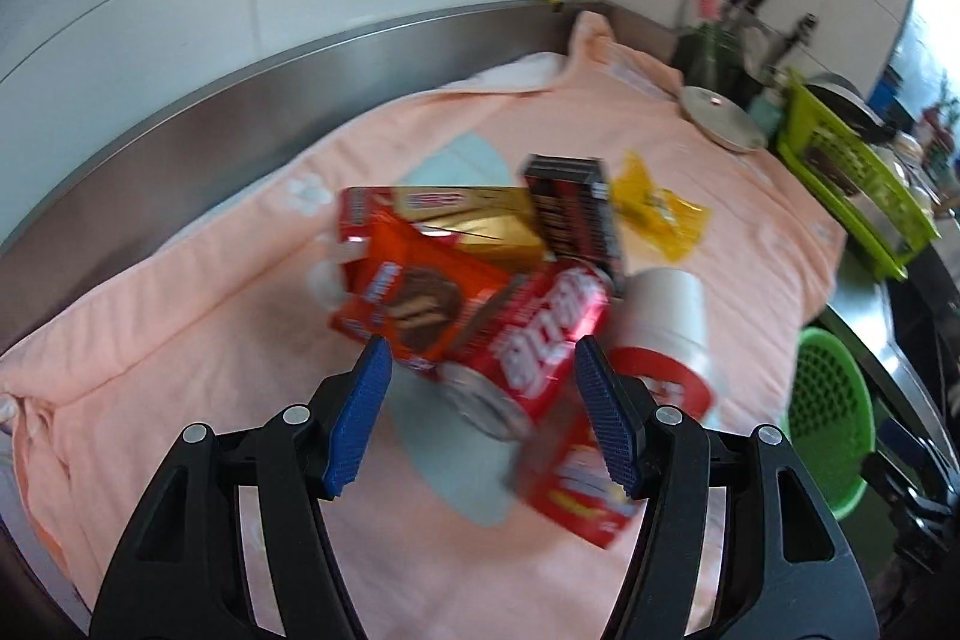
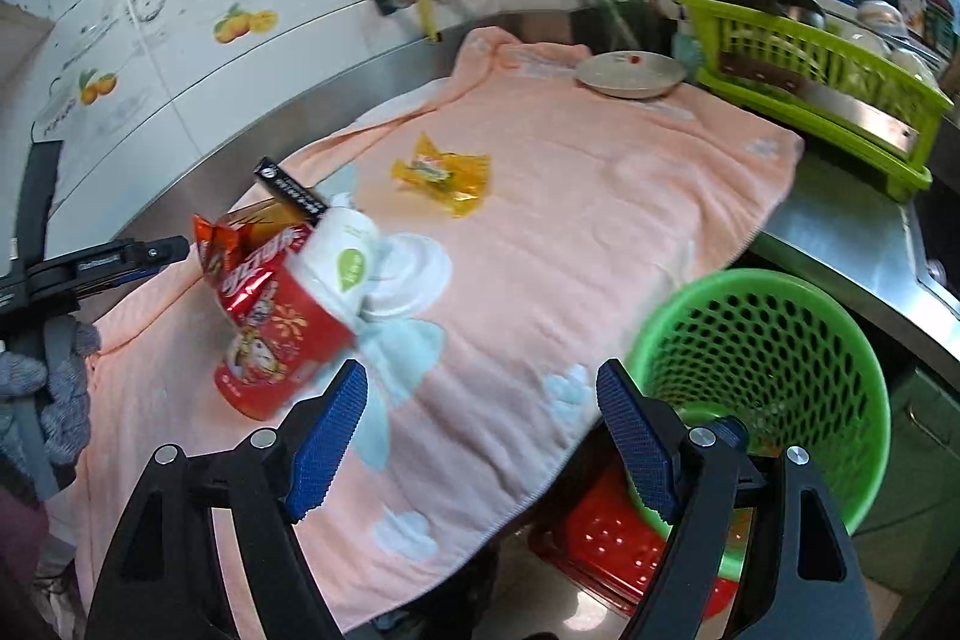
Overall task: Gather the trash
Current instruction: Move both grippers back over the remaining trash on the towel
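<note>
The table is steel and carries a pink towel spread over most of its top. In my right view, a green basket stands off the towel's edge at 4 o'clock, below table level, with a red stool beside it at 6 o'clock. A green rack sits on the table at 1 o'clock, and a plate lies just beside it on the towel's far end.

The trash lies in one pile on the towel. In my left view the pile is at centre: a red box, a red can touching it, a white cup at 3 o'clock of the can, and a black box at 12 o'clock. A yellow wrapper lies apart from the pile at 2 o'clock.

My left claw stands part-open above the can, pads clear, holding nothing. My right claw is likewise part-open and unloaded, over the towel's near edge, between the pile and the basket.
</note>
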